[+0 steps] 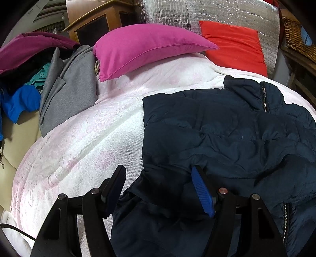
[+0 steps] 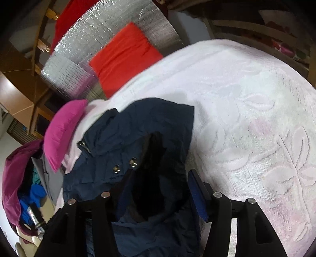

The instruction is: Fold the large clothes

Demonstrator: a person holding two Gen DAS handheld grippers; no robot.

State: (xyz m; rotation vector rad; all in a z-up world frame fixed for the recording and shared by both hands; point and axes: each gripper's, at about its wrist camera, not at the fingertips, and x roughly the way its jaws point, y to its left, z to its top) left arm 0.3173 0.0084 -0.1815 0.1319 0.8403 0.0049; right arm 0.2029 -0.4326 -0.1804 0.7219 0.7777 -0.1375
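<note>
A dark navy padded jacket (image 1: 227,128) lies on the white and pink bedcover (image 1: 88,138), zip and collar toward the far side. My left gripper (image 1: 159,178) hovers over the jacket's near left edge. Its jaws stand apart, and the blue pad (image 1: 202,193) rests against a fold without pinching it. In the right wrist view the jacket (image 2: 138,126) is bunched, with two metal snaps showing. My right gripper (image 2: 160,179) straddles a dark fold of it, jaws apart, and the cloth lies loose between them.
A pink pillow (image 1: 142,45) and a red pillow (image 1: 235,45) sit at the head of the bed against a silver foil sheet (image 1: 197,11). A pile with a grey coat (image 1: 69,89) and maroon and blue garments lies left. A wicker basket (image 1: 296,35) stands right.
</note>
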